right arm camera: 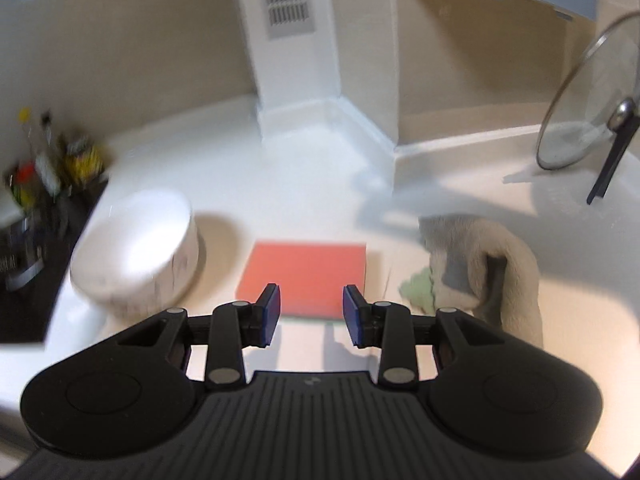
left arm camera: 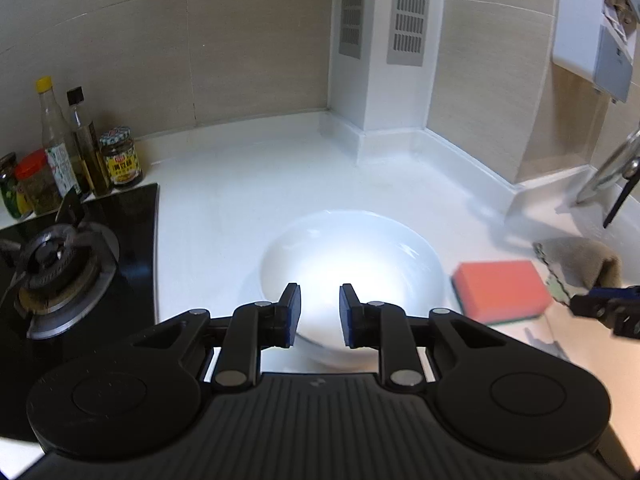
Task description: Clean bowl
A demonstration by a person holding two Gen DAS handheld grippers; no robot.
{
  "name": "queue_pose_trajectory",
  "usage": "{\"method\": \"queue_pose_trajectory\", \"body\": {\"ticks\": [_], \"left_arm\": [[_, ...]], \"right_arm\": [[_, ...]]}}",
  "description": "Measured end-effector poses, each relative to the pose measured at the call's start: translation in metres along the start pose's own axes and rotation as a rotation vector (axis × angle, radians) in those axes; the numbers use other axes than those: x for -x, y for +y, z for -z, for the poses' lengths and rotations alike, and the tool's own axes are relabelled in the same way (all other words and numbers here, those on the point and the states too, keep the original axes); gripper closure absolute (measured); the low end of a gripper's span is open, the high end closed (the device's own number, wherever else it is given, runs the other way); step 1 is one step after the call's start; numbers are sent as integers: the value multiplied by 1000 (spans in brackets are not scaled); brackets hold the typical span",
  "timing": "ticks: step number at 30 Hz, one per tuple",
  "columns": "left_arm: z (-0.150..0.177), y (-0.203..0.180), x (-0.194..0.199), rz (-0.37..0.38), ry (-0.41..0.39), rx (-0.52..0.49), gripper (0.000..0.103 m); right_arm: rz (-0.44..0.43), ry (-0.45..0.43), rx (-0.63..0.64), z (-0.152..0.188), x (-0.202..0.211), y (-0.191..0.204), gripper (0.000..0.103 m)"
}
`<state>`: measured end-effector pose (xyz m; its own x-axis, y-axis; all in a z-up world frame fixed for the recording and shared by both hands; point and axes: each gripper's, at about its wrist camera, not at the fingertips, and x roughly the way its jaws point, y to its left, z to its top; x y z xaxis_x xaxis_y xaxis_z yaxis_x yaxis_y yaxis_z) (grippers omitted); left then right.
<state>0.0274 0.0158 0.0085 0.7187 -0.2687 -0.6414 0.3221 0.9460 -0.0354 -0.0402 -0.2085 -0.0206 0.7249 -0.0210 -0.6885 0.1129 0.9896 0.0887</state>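
1. Left wrist view: left gripper (left arm camera: 320, 314) above the near part of the white bowl (left arm camera: 352, 256), jaws parted with nothing between the blue pads (left arm camera: 294, 314).
2. Bowl upright on the white counter (left arm camera: 248, 176), about midway along it, just right of the black hob's edge, apart from the back wall.
3. Orange sponge (left arm camera: 502, 290) flat on the counter just right of the bowl, close but not touching.
4. Grey cloth (left arm camera: 580, 260) bunched just behind the sponge's right end; right gripper (left arm camera: 608, 308) peeking in at the right edge, near the cloth, jaw state impossible to tell from here.
5. Gas burner (left arm camera: 52, 268) on the hob (left arm camera: 132, 240) at the counter's left end; bottles and jars (left arm camera: 80, 160) clustered in the back-left corner behind it.
6. Glass lid (left arm camera: 616, 168) leaning upright at the far right.
7. Right wrist view, blurred: right gripper (right arm camera: 311, 316) over the sponge's (right arm camera: 306, 272) near edge, jaws wide, holding nothing.
8. Bowl (right arm camera: 136, 248) to the sponge's left, beside the hob edge; cloth (right arm camera: 492, 264) to the right; glass lid (right arm camera: 588, 104) tilted upright toward the back-right corner.
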Motion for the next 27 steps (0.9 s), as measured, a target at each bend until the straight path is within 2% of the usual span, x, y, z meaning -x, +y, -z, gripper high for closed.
{"method": "queue_pose_trajectory", "body": {"ticks": [9,16,27], "left_arm": [[27,-26,13,-25,26,22,76],[42,-44,10,-8,88,41,76],[49,-51,7,-29,100,78,76]], "right_arm": [[-56,-2,80,13,11,8,73],[-37,21,75,22,15,1,73],[-41,14,67,25,16,-7,73]]}}
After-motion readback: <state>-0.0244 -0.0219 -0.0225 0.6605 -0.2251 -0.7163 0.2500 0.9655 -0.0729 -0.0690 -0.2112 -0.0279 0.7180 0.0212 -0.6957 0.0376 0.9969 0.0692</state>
